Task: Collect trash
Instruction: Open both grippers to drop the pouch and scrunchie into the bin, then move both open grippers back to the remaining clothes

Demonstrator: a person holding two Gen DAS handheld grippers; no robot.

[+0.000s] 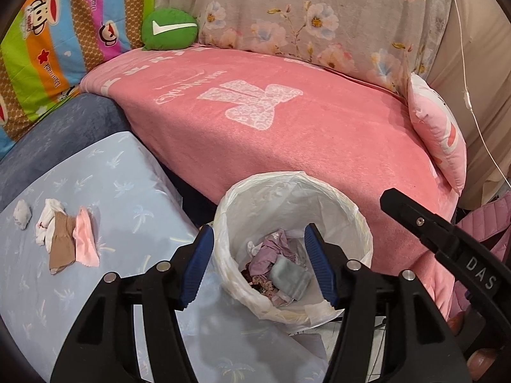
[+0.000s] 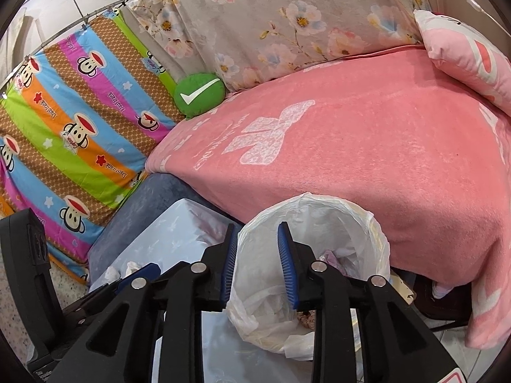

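Both claws hang over the bin, and I read neither as gripping anything. My left gripper (image 1: 255, 268) has its blue pads spread wide, nothing between them but the view down into the waste bin (image 1: 357, 223). My right gripper (image 2: 257, 268) is parted more narrowly, its pads also bare, poised above the near rim of the same waste bin (image 2: 380, 249).

Lined with a white plastic bag (image 1: 265, 191), the bin sits between the low table and the bed. At its bottom I see crumpled trash (image 1: 274, 265): lilac and grey scraps and a patterned piece. From the right wrist view only a little of that is visible past the fingers.

Left of the bin, the pale blue tablecloth (image 1: 127, 191) with a palm print still carries litter: a white tissue wad (image 1: 21, 214), a white crumpled piece (image 1: 48, 217), a brown wrapper (image 1: 62, 245) and a pink wrapper (image 1: 84, 241), the last three touching one another, the wad just beside them.

Beyond the bin lies the pink blanket (image 1: 287, 134) on the bed, with a pink pillow (image 1: 437, 137) at its right end. Farther back, a green check-mark cushion (image 1: 169, 27) rests against a striped cartoon-monkey sheet (image 1: 64, 41) and a grey floral sheet (image 1: 303, 9).
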